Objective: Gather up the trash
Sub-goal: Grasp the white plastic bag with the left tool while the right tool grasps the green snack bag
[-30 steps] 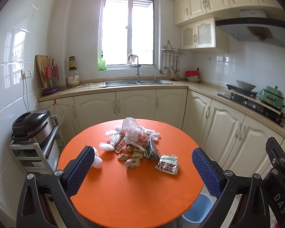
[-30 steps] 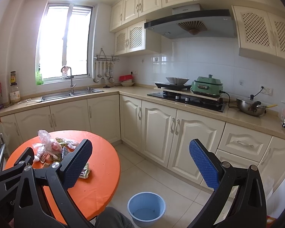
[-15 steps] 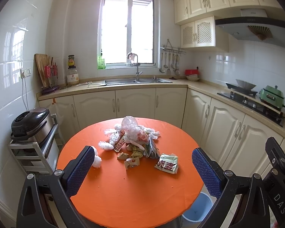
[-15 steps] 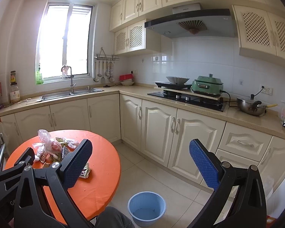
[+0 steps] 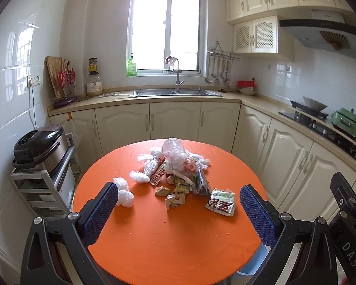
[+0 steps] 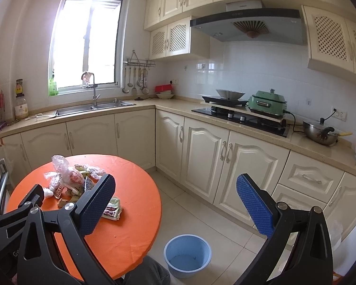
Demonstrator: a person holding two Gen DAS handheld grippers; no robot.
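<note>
A heap of trash [image 5: 175, 166] lies mid-table on the round orange table [image 5: 168, 237]: clear plastic bags, crumpled wrappers, white tissue wads [image 5: 124, 192] and a green-and-red packet [image 5: 220, 201]. My left gripper [image 5: 178, 213] hovers open over the table's near half, short of the heap, with nothing between its blue pads. My right gripper [image 6: 175, 209] is open and empty, held right of the table above the floor. The trash heap [image 6: 68, 180] and the packet [image 6: 112, 210] show at its left. A blue bin [image 6: 187, 255] stands on the floor below it.
Cream cabinets [image 5: 173, 123] and a counter with a sink [image 5: 175, 92] wrap the back and right. A rice cooker [image 5: 39, 147] sits on a rack left of the table. The stove [image 6: 239, 116] and a green cooker [image 6: 267, 103] are to the right. Tiled floor [image 6: 201, 216] lies between table and cabinets.
The left view has shifted slightly, the table sitting a touch higher in frame. The right gripper has barely moved. Both stay open.
</note>
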